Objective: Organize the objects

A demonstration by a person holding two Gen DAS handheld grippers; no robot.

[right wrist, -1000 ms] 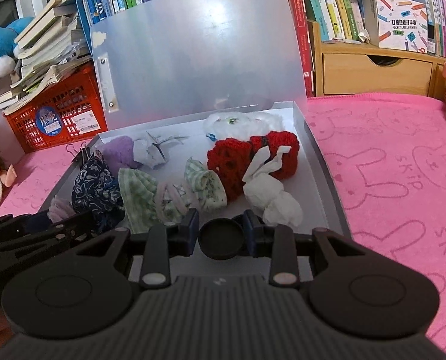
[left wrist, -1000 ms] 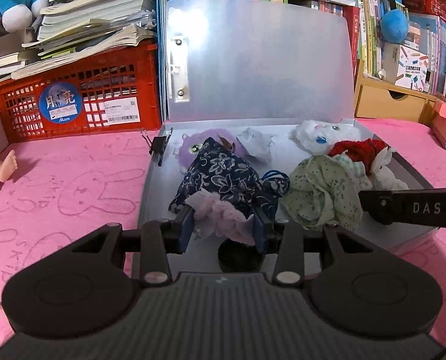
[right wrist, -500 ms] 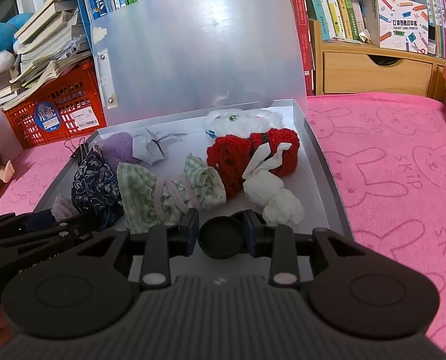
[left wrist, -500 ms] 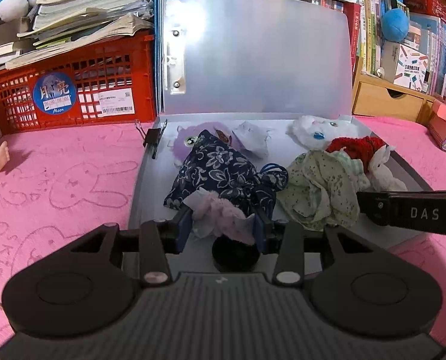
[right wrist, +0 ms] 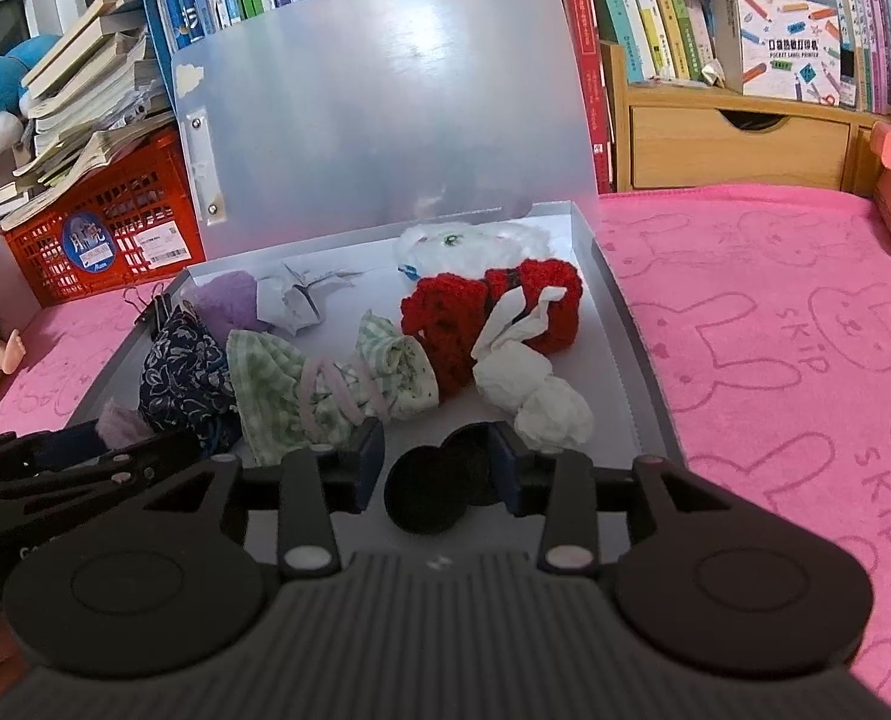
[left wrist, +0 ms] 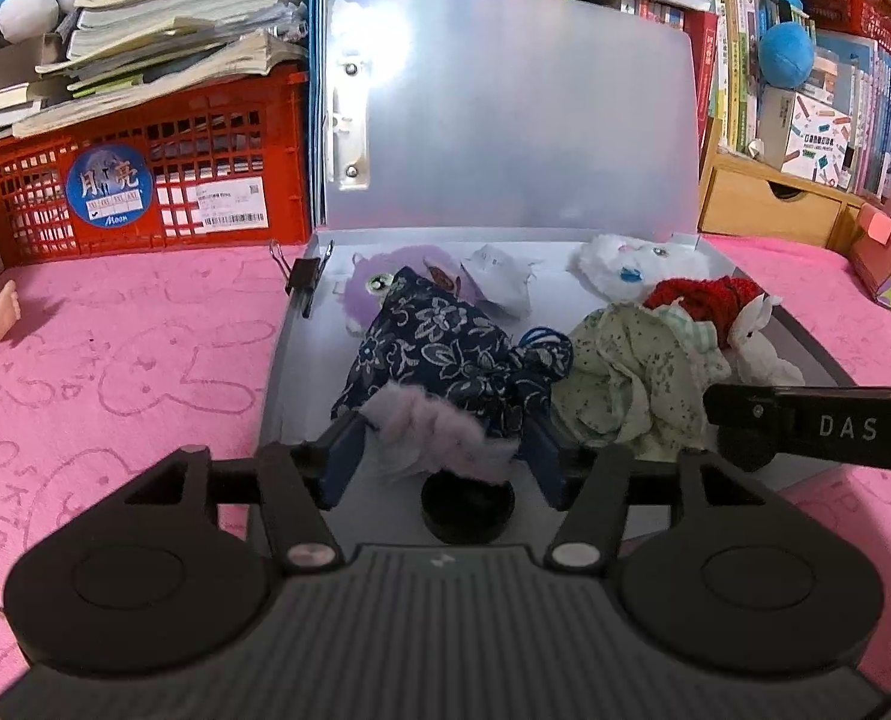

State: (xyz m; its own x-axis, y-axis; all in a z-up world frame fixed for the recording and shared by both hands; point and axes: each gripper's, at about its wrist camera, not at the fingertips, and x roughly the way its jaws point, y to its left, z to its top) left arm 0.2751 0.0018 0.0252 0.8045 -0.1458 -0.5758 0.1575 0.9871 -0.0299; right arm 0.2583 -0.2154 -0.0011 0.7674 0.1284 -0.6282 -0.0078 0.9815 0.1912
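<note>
left gripper (left wrist: 442, 456) jaws just opening, pink fluffy piece (left wrist: 439, 429) loose between them, right gripper (right wrist: 436, 465) jaws just opening, black round lid (right wrist: 426, 498) loose between, grey box (right wrist: 637, 336)

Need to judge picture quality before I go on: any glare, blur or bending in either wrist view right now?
Left wrist view: bright glare on the box lid; the pale purple fluff between the left tongs is motion-blurred; bookshelves bow at the edges. Right wrist view: softer sheen on the lid, contents sharp, pink cloth curves with the fisheye.
</note>
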